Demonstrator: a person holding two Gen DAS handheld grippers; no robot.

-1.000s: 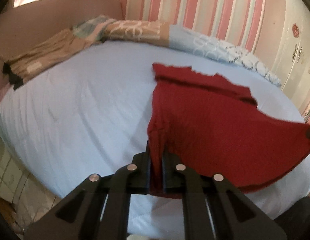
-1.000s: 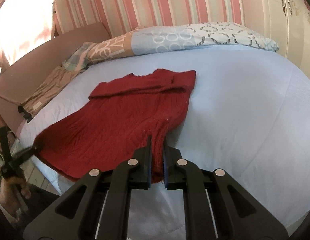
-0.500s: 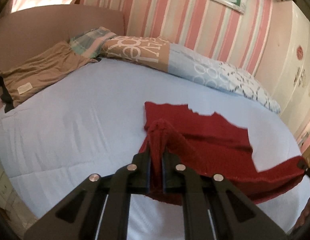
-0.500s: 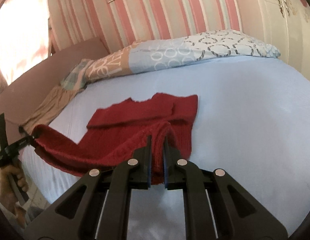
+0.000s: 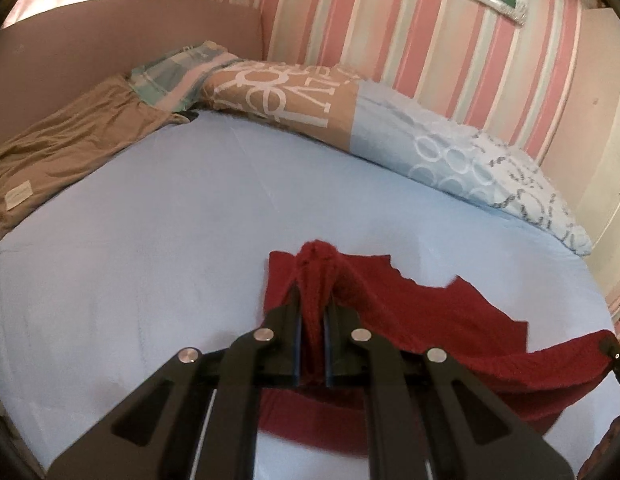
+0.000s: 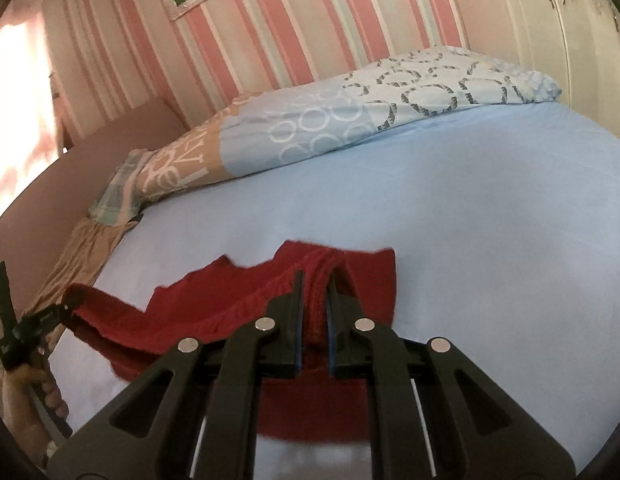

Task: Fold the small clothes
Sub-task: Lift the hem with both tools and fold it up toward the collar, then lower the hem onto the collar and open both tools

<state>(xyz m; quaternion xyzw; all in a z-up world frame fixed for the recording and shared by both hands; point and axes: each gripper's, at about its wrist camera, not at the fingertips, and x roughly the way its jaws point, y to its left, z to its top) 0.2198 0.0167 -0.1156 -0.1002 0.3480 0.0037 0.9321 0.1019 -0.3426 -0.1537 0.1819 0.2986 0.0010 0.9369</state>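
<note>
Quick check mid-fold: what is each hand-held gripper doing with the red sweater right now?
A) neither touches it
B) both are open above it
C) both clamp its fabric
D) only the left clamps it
C: the left hand-held gripper and the right hand-held gripper each have red sweater fabric pinched between their fingers, over the blue bed sheet.

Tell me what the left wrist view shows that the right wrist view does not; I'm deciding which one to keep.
Only the left wrist view shows the pale label on the brown garment, and the right gripper's tip holding the sweater's far corner. Only the right wrist view shows the person's left hand around the left gripper, and the white wardrobe. Both show the red sweater pinched between their own fingers, lifted over the blue sheet, plus the patterned pillow.
</note>
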